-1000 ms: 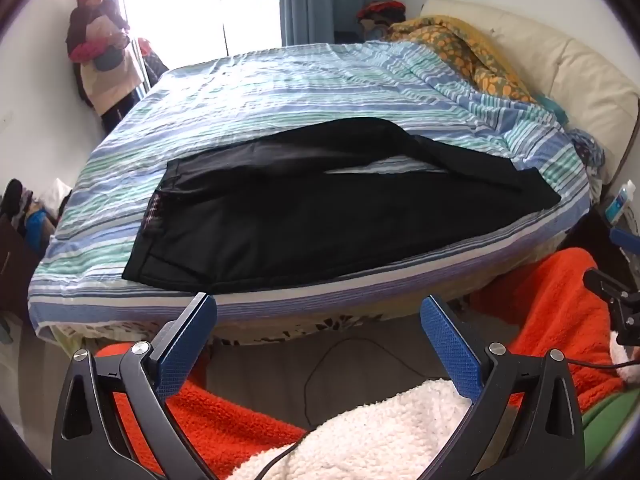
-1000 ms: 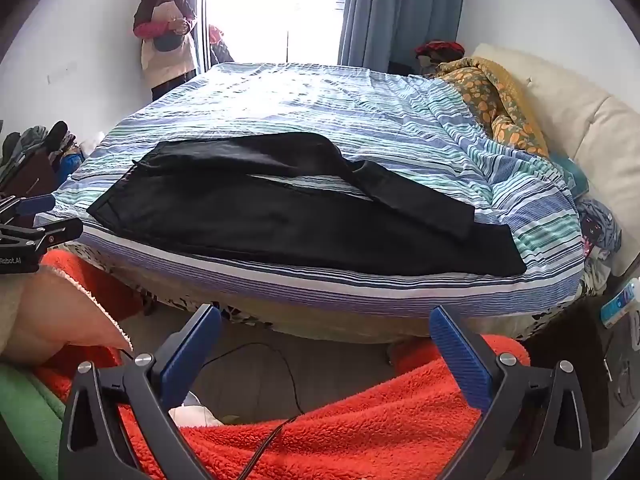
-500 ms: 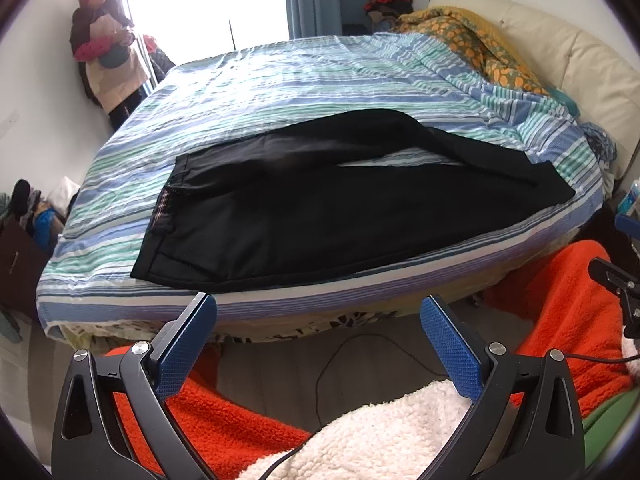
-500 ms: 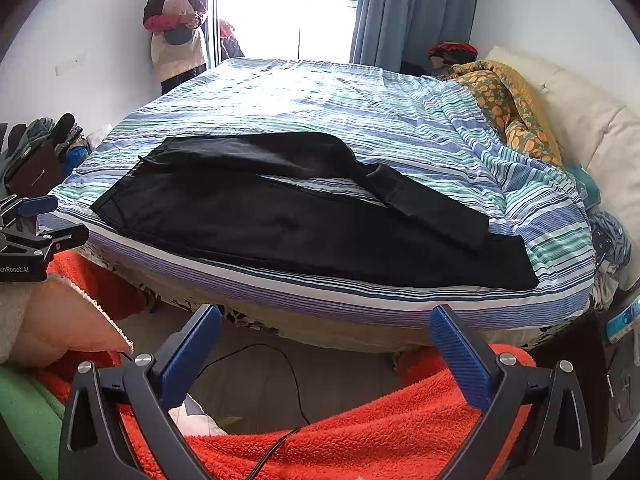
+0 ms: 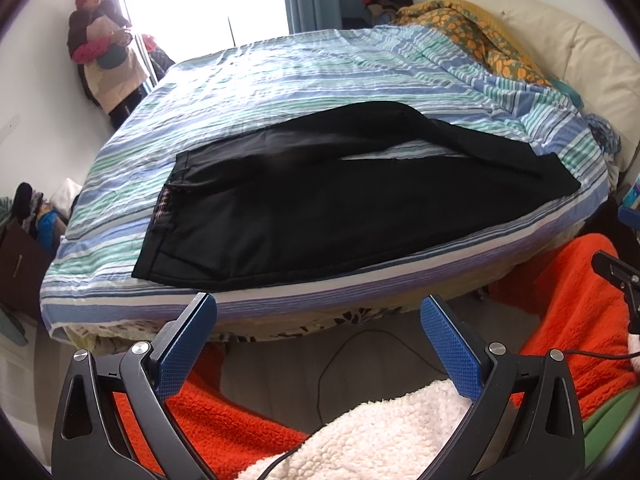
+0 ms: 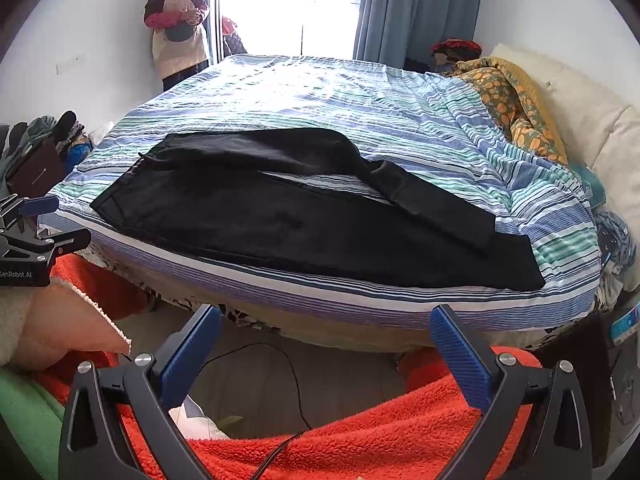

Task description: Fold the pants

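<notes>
black pants point(image 5: 320, 200) now nearer both open claws.

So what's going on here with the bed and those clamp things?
A person is holding a two-finger gripper in each hand, facing black pants spread along the near edge of a striped bed. The left gripper and right gripper are both open and hang short of the bed, touching nothing. The pants lie unfolded, one leg angled over the other.
</notes>
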